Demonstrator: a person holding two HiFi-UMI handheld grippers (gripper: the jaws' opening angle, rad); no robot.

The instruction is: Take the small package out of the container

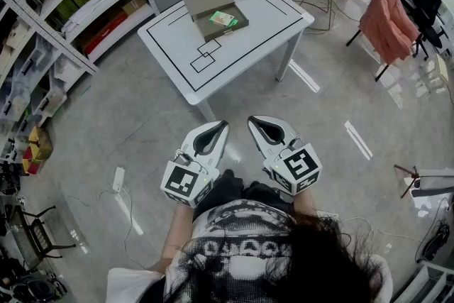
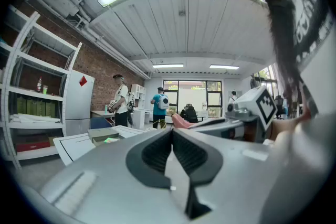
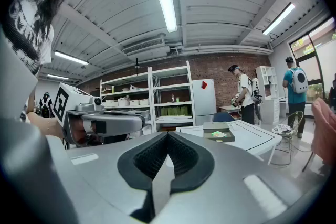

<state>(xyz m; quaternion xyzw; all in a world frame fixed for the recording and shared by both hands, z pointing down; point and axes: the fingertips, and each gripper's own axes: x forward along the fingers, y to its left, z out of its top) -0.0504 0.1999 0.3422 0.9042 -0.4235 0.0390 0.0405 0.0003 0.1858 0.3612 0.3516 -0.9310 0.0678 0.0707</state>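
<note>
The left gripper [image 1: 221,126] and right gripper [image 1: 253,121] both have their jaws pressed together on nothing, side by side, well apart from the white black-lined table [image 1: 248,35]. Near its far edge, the small green package [image 1: 222,18] lies inside the shallow olive-grey container [image 1: 213,31].

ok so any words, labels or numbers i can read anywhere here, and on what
No text reads clearly in any view.
small package in the container: green print, too small to read.
person's shirt: printed letters, too distorted to read.
left gripper and right gripper: black square markers only, no words.
</note>
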